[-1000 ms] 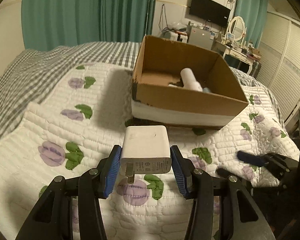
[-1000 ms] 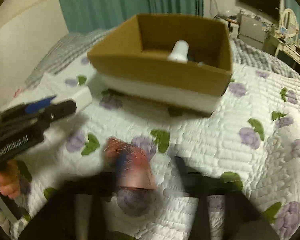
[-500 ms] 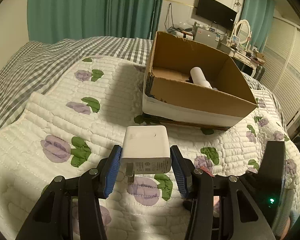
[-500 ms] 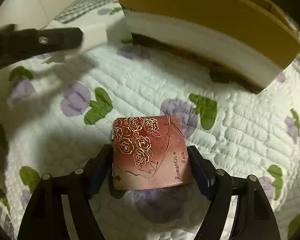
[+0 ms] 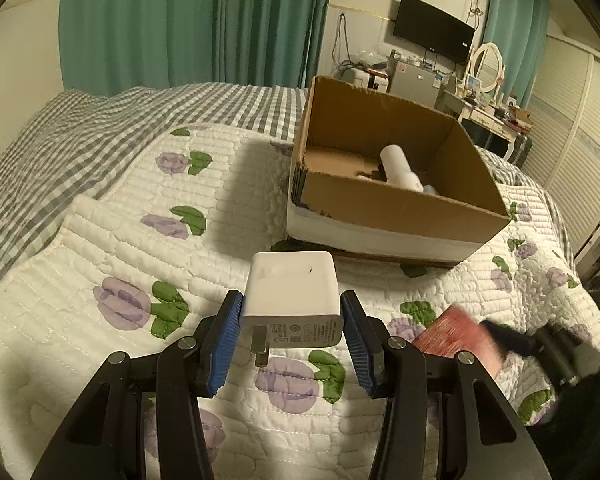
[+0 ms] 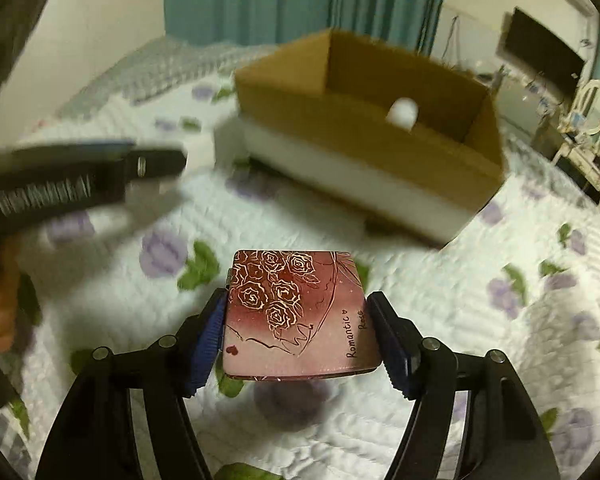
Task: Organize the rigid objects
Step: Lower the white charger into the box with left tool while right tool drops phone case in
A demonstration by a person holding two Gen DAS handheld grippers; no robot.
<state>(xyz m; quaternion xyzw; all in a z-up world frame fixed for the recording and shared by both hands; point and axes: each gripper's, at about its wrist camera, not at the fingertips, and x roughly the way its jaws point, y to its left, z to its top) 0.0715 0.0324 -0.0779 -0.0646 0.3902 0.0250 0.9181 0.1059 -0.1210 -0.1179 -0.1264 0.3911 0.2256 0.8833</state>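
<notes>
My left gripper [image 5: 292, 330] is shut on a white USB charger plug [image 5: 292, 290] and holds it above the quilt, short of the cardboard box [image 5: 396, 208]. My right gripper [image 6: 298, 334] is shut on a flat red case with gold roses [image 6: 300, 312], lettered "Romantic Rose", and holds it above the quilt in front of the box [image 6: 364, 148]. The red case [image 5: 456, 338] and right gripper show blurred at the lower right of the left wrist view. The left gripper [image 6: 100, 176] shows blurred at the left of the right wrist view. A white bottle [image 5: 398, 166] lies in the box.
The box stands on a white quilt with purple flowers [image 5: 140, 240] over a grey checked bedspread [image 5: 60, 140]. Teal curtains [image 5: 180, 20], a wall TV [image 5: 432, 34] and a dresser with a mirror [image 5: 488, 68] are behind the bed.
The right gripper has lifted the red case off the quilt and tilted up towards the box. The left gripper with the charger has shifted slightly left and back; the box now sits further right.
</notes>
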